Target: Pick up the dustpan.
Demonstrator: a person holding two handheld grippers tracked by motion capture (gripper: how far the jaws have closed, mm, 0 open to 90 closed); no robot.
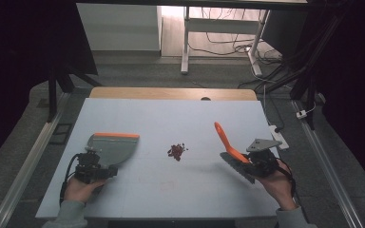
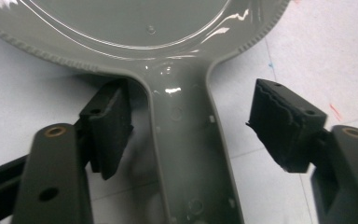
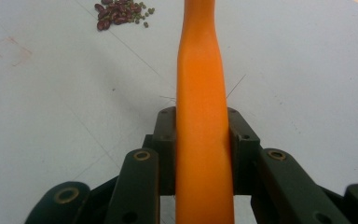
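The grey dustpan [image 1: 111, 148] is lying flat on the left side of the pale blue table [image 1: 171, 114], its orange-edged lip [image 1: 117, 135] turned to the far side and its handle [image 2: 191, 154] pointing toward the near edge, where the left gripper [image 1: 95, 167] is straddling it. In the left gripper view the two pads are standing either side of the handle with gaps showing on both sides, so these tongs are sitting open around it and not yet pinching. On the right, the right gripper [image 1: 248, 164] is clamping the orange handle [image 3: 204, 140] of a small hand brush [image 1: 232, 154], pads pressing on both flanks, and is holding it tilted above the table with the bristle head [image 1: 235, 166] near the hand. A little heap of red beans mixed with a few green ones [image 1: 177, 151] is lying in the middle, between the two tools and well apart from each. The step in hand looks to be taking hold of the dustpan; the next move is probably calling for squeezing the handle firmly, then bringing the lip up beside the heap so the brush can sweep toward it. The bristles are partly hiding behind the right gripper, and the pan's far lip is cut off in the left gripper view.
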